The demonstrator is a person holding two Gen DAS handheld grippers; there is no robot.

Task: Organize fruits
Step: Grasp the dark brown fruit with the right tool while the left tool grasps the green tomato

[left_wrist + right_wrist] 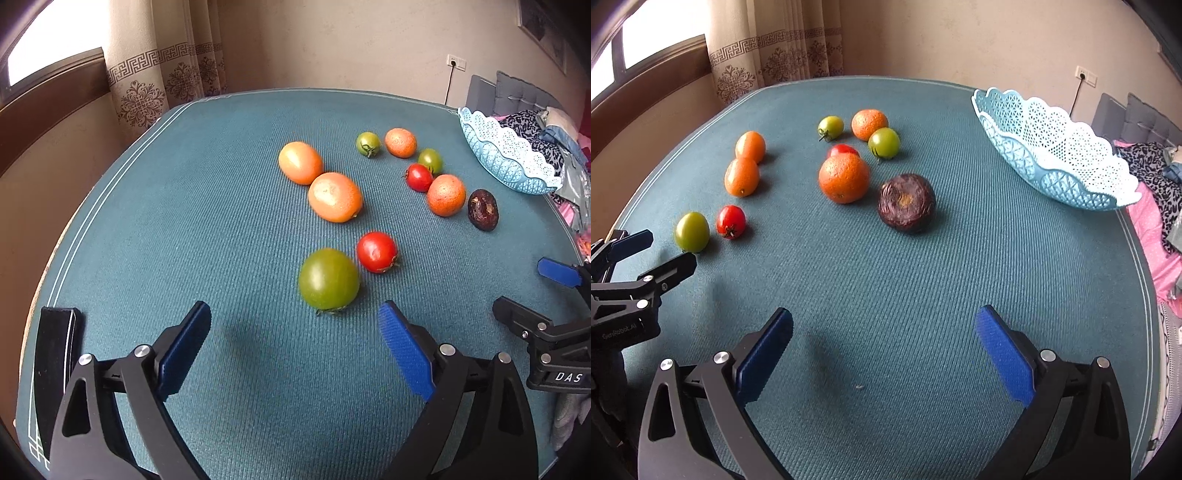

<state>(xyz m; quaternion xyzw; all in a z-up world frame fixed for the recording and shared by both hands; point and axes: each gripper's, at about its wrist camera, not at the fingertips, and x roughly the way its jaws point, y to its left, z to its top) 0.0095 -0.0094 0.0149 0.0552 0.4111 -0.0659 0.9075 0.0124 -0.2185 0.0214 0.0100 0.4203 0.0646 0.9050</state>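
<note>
We hold both the left gripper (295, 328) and the right gripper (884, 334) spread, empty. Fruits lie on the desk (923, 295), left of the basket (1052, 162); the near green tomato (328, 278) may roll if nudged off-centre.

Mat (886, 295) bare nr front — fruit cluster (844, 177) beyond

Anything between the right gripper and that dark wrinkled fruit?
Nothing: in the right wrist view only bare teal table mat lies between the open right gripper and the dark wrinkled fruit.

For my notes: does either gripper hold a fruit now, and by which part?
Nothing is held. Left gripper and right gripper are both open and empty; the fruits lie on the table.
</note>
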